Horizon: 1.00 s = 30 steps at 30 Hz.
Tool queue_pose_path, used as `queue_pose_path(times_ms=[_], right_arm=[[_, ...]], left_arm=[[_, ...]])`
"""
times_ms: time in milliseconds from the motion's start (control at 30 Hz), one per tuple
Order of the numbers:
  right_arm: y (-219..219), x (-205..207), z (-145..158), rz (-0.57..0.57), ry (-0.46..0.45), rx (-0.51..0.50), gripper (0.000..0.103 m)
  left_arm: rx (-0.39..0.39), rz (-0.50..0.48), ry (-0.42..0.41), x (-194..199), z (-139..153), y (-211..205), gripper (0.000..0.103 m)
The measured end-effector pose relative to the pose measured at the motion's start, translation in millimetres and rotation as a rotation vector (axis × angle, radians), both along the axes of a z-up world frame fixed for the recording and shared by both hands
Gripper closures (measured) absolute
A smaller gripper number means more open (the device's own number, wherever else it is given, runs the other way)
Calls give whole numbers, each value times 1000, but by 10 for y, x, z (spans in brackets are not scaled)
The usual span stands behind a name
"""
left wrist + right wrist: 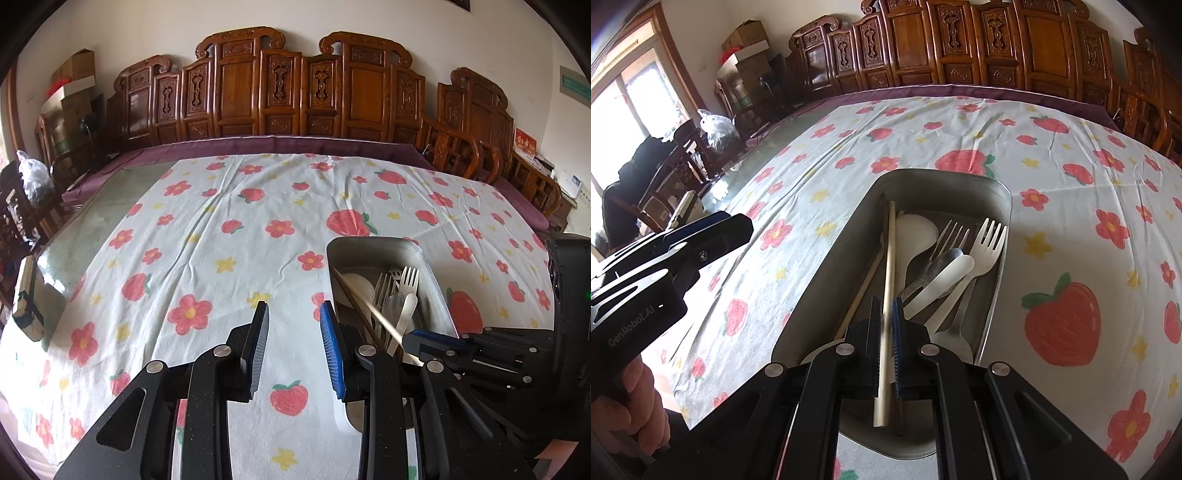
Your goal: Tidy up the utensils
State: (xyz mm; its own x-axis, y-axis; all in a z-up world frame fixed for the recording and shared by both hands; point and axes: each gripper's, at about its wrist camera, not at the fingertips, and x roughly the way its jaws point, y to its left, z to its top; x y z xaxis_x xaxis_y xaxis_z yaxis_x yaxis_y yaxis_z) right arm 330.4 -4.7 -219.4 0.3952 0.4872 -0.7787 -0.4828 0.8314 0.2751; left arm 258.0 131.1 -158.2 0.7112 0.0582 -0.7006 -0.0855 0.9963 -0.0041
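Observation:
A metal tray [1004, 195] sits on the flowered tablecloth [1071, 229] and holds a white spoon [912, 229], a metal fork [949, 236], a white plastic fork [986, 243], a white knife [945, 280] and a second chopstick [862, 291]. My right gripper [885, 310] is shut on a pale wooden chopstick [889, 258], which points into the tray. In the left wrist view the tray [436, 280] is at the right, with the chopstick [369, 310] slanting across it into the right gripper [417, 343]. My left gripper [293, 314] is open and empty over the cloth, left of the tray.
Carved wooden chairs [295, 88] line the far side of the table. Bare glass tabletop [92, 221] shows at the left, with a small box-like object [26, 299] on its edge. The left gripper also shows in the right wrist view [738, 225], left of the tray.

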Motion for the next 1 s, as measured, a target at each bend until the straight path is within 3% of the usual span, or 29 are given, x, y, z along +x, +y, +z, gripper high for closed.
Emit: queue_pose_path(times_ms=[433, 633, 833, 1000], right_arm=[[-275, -153, 134, 4, -87, -28, 95], [-533, -304, 288, -18, -136, -30, 95], [-801, -490, 447, -46, -175, -25, 95], [-1049, -671, 585, -72, -210, -32, 95]], left_arm=[[8, -18, -6, -21, -20, -76, 76], [33, -45, -26, -95, 11, -209, 69], [44, -73, -40, -229, 67, -356, 60], [55, -99, -60, -340, 183, -495, 42]])
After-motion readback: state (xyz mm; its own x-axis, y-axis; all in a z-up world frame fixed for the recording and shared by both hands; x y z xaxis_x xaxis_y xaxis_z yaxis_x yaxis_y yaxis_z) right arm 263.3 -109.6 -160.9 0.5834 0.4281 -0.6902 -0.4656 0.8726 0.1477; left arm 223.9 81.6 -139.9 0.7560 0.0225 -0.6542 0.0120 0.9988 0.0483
